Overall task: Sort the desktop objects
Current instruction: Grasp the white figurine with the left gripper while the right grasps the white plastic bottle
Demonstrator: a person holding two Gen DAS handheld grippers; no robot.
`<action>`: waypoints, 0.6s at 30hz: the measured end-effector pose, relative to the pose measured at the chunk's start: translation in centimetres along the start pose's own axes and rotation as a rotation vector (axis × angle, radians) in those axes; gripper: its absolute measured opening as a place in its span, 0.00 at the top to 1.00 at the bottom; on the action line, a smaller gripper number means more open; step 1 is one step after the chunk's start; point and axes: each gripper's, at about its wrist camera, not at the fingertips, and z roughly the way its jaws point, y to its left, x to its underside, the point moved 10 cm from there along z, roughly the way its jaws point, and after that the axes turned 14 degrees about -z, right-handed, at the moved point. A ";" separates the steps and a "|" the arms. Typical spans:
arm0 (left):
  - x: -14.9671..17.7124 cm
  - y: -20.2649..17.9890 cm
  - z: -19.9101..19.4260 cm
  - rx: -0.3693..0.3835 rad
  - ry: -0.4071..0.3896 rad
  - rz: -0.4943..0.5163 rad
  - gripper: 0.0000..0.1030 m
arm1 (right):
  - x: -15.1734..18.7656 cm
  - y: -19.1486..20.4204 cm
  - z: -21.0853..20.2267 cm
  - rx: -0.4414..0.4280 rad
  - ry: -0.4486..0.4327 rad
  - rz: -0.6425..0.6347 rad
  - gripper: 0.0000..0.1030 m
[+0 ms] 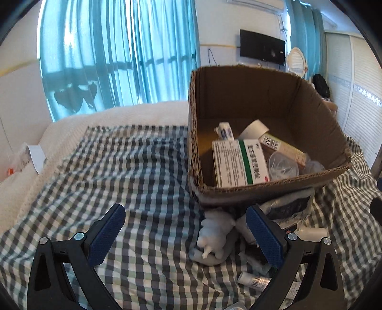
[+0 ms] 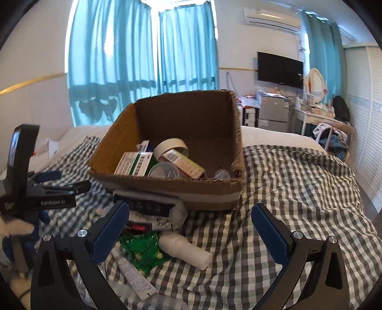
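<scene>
Hovering left gripper (image 1: 186,235) empty | right gripper (image 2: 191,232) empty | cardboard box (image 2: 133,121) filled

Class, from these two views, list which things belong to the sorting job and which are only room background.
Job: cardboard box, white bottle, green packet, small tube, medicine box, tape roll.

Background: curtains, television, air conditioner, checked cloth.
</scene>
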 end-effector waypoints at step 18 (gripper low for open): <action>3.7 0.4 4.6 0.004 0.126 0.014 0.06 | 3.6 2.9 3.5 -0.056 0.122 -0.122 0.07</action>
